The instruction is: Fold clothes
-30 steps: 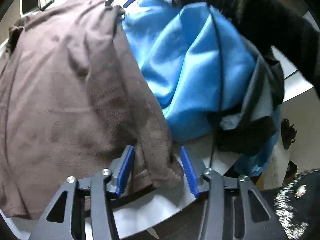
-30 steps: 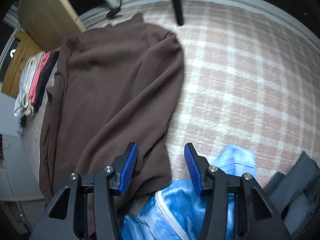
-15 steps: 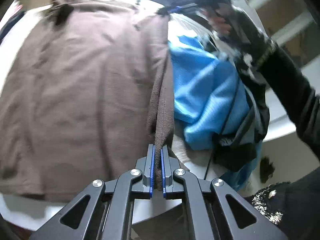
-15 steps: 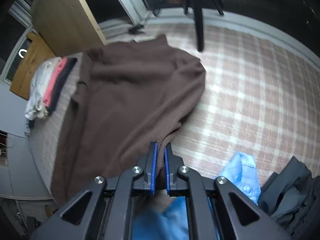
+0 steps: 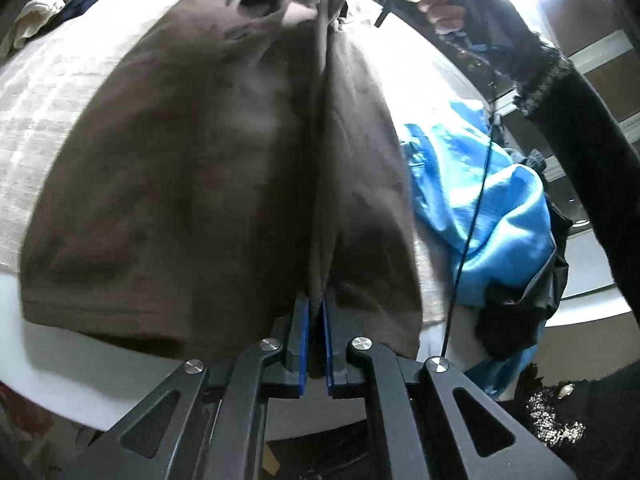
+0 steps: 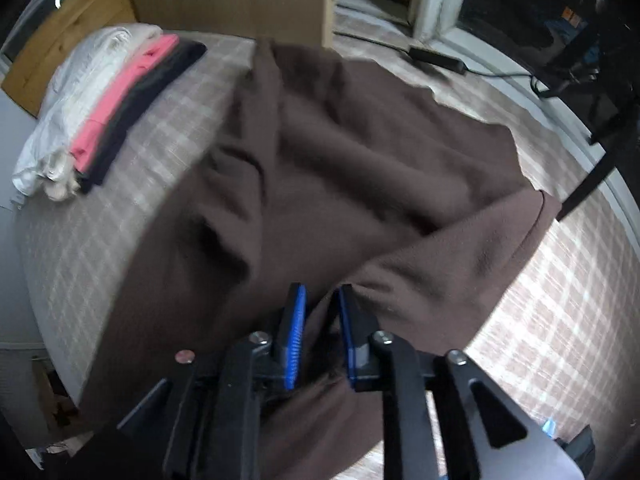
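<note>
I hold the left gripper (image 5: 316, 308) clamped on the brown garment (image 5: 208, 168); right gripper (image 6: 320, 300) fingers pinch its bunched edge

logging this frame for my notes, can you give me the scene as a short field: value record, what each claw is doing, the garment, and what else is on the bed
surface: bed with a plaid cover
garment in work: brown garment, spread over the bed, one long edge lifted into a ridge
left claw: shut on the brown garment's edge
right claw: pads close together with brown garment bunched between them
folded stack: white, pink and dark pieces, at the far left of the bed
unfolded pile: blue garment with dark clothing, beside the brown garment
</note>
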The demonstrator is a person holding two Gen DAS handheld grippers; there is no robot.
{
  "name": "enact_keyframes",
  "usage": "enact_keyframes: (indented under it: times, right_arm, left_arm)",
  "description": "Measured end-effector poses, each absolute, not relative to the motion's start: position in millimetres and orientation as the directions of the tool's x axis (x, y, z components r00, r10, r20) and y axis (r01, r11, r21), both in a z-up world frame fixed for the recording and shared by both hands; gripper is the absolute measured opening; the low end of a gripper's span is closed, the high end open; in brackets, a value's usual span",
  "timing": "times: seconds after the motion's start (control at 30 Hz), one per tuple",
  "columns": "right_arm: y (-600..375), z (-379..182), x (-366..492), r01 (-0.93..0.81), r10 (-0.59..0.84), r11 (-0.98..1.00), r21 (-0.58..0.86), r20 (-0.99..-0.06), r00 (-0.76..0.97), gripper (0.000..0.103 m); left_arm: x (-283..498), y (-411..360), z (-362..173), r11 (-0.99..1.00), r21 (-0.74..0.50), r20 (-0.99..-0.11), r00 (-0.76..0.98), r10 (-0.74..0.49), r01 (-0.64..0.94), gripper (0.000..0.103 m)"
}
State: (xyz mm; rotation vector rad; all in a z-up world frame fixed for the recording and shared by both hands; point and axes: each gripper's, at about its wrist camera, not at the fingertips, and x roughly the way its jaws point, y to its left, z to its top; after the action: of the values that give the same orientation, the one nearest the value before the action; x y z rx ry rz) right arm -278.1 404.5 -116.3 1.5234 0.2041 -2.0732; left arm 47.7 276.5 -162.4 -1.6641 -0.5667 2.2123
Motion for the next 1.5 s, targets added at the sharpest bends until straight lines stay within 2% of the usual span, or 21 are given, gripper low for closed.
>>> enact_keyframes:
  times: [0.03,0.1,0.27,0.47,0.63,0.7,0.73,0.83,0.93,1.13,1.3,1.43,1.5]
  right_arm:
    - [396.4,-117.0,-278.6,0.522,-0.342,-0.831,0.195,-0.918,-0.202,0.029]
    - [386.2,-116.3,-278.1,0.531,-0.35,-0.824,0.197,-0.914,-0.203,0.033]
    - [437.6,-98.2,-249.2,0.5,-0.367,-0.847,0.183,-0.881,-0.299,0.033]
    - [446.7,-136.0,-249.0,0.465,-0.303,-0.875,0.135,-0.902,-0.308,0.033]
    - [419.5,-178.0,-252.6,0.516,-0.309,-0.845,0.145,-0.918,-0.249,0.033]
    - [407.7,-193.6,-249.2,0.552,-0.267,-0.829,0.091,-0.931,-0.248,0.033]
    - [405.7,-191.7,-244.4,0.571,-0.256,-0.819,0.063,-0.93,-0.265,0.033]
    - [414.3,-172.7,-227.6,0.57,-0.267,-0.818,0.079,-0.93,-0.253,0.033]
    - [418.5,-177.3,-185.3,0.543,-0.278,-0.833,0.108,-0.93,-0.242,0.033]
    - [426.8,-186.4,-100.6,0.487,-0.301,-0.858,0.163,-0.928,-0.22,0.033]
    - [433.7,-194.0,-30.1,0.437,-0.321,-0.875,0.208,-0.925,-0.203,0.033]
    - [425.9,-190.7,6.7,0.418,-0.254,-0.895,0.156,-0.948,-0.192,0.035]
    - [429.2,-179.0,10.6,0.376,-0.24,-0.914,0.151,-0.949,-0.203,0.035]
  left_arm:
    - [49.1,271.2,-157.4,-0.877,-0.48,-0.841,-0.278,0.465,-0.015,0.007]
    - [54.1,264.4,-146.8,-0.887,-0.46,-0.848,-0.281,0.449,-0.03,0.007]
    - [51.9,275.0,-121.5,-0.886,-0.446,-0.837,-0.291,0.464,-0.13,0.007]
    - [21.0,323.2,-142.5,-0.864,-0.432,-0.835,-0.248,0.492,-0.26,0.007]
    - [20.5,330.4,-177.9,-0.867,-0.42,-0.86,-0.187,0.475,-0.27,0.007]
    - [22.6,328.9,-176.7,-0.863,-0.428,-0.863,-0.164,0.479,-0.268,0.007]
    - [25.0,325.2,-172.1,-0.865,-0.423,-0.867,-0.155,0.473,-0.272,0.007]
    - [34.0,289.2,-140.5,-0.905,-0.352,-0.888,-0.222,0.403,-0.238,0.008]
    - [38.8,242.3,-112.6,-0.946,-0.269,-0.9,-0.303,0.314,-0.181,0.008]
    - [9.3,190.0,-113.7,-0.97,-0.157,-0.906,-0.363,0.216,-0.186,0.008]
    - [-32.7,207.8,-136.2,-0.915,-0.169,-0.889,-0.344,0.302,-0.366,0.008]
    - [-43.9,229.0,-177.3,-0.847,-0.21,-0.906,-0.228,0.356,-0.488,0.008]
    - [-37.5,230.6,-174.3,-0.803,-0.239,-0.888,-0.211,0.408,-0.547,0.008]
